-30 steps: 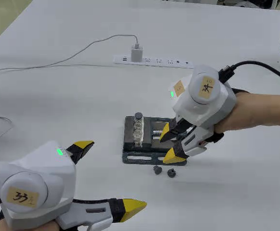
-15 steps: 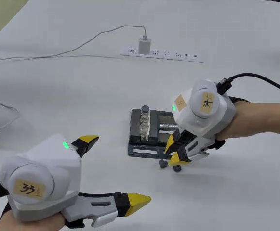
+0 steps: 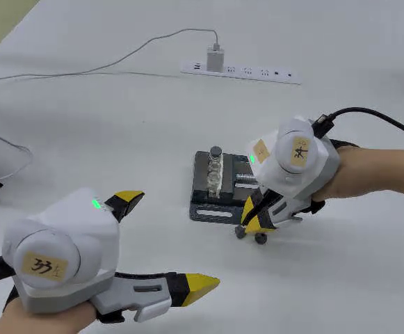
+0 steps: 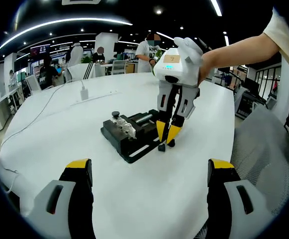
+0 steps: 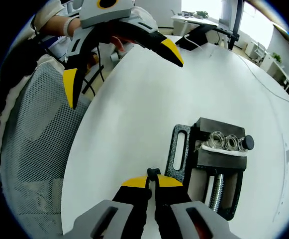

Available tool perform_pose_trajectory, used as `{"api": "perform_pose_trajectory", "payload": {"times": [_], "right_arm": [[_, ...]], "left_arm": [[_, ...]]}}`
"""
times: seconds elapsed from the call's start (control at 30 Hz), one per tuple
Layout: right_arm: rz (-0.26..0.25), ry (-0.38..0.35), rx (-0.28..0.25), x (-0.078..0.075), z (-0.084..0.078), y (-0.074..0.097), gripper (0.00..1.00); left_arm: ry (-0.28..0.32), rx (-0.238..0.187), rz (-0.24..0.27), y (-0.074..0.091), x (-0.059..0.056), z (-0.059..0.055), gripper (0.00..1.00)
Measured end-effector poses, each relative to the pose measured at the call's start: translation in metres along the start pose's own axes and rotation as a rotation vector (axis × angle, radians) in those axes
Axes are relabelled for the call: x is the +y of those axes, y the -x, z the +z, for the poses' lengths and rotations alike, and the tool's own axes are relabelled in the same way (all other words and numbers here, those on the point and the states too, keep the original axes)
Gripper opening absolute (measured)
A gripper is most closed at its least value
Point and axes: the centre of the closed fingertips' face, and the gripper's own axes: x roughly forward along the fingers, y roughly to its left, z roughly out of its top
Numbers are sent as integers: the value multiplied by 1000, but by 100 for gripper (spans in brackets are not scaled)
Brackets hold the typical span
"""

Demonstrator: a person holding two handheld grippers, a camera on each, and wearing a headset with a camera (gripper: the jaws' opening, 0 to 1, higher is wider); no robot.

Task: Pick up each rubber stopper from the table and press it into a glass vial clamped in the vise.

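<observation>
R gripper jaws shut to a slit on a stopper, tips down at table, just beside vise. Vials clamped upright. L gripper jaws wide open, well apart.

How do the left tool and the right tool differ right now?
The left tool has jaws spread wide, nothing between them; the right tool is closed on a small dark rubber stopper. The left tool is held well back from the black metal vise; the right tool tips down at the white table beside the vise's base. Both have white bodies and yellow-tipped black jaws.
</observation>
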Motion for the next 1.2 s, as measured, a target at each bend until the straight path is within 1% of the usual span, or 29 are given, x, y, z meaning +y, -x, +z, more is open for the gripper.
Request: {"api": "perform_pose_trajectory", "payload": {"times": [0.1, 0.2, 0.4, 0.53, 0.67, 0.7, 0.77, 0.8, 0.83, 0.9, 0.97, 1.07, 1.1, 1.13, 1.17, 1.2], "right_arm": [[2, 1, 2, 1, -1, -2, 0], [0, -2, -7, -1, 1, -2, 0], [-4, -4, 4, -2, 0, -5, 1], [0, -4, -3, -1, 2, -6, 0], [1, -21, -8, -1, 2, -6, 0], [-2, -37, -9, -1, 2, -6, 0], [-16, -113, -15, -2, 2, -6, 0], [-15, -137, -18, -1, 2, -6, 0], [-15, -132, -21, -2, 2, -6, 0], [-19, -168, -30, -2, 2, -6, 0], [-25, -164, -31, -2, 2, -6, 0], [-31, -193, -48, -1, 2, -5, 0], [-27, -221, -61, 0, 3, -6, 0], [-32, -229, -73, -2, 4, -5, 0], [-24, -252, -85, -1, 5, -5, 0], [-33, -263, -95, -2, 5, -4, 0]], "left_arm": [[3, 1, 0, 0, -1, -1, 96], [5, 2, 1, 1, -1, -2, 96], [10, 1, 4, 2, 1, -3, 96], [9, 3, 4, 2, 1, -4, 96], [8, 7, 2, 2, 0, -4, 95], [8, 7, 2, 2, 0, -4, 95], [7, 5, 0, 2, 0, -4, 95], [6, 5, 0, 2, 0, -3, 95], [4, 4, -1, 2, -1, -3, 95], [1, -1, -3, 2, -1, -1, 95], [-1, -3, -4, 2, -2, 0, 95], [-6, -4, -7, 1, -2, 1, 94], [-7, -4, -9, 1, -3, 1, 94], [-9, -5, -10, 1, -3, 1, 94], [-11, -6, -11, 1, -4, 2, 94], [-12, -6, -12, 1, -4, 2, 94]]}}
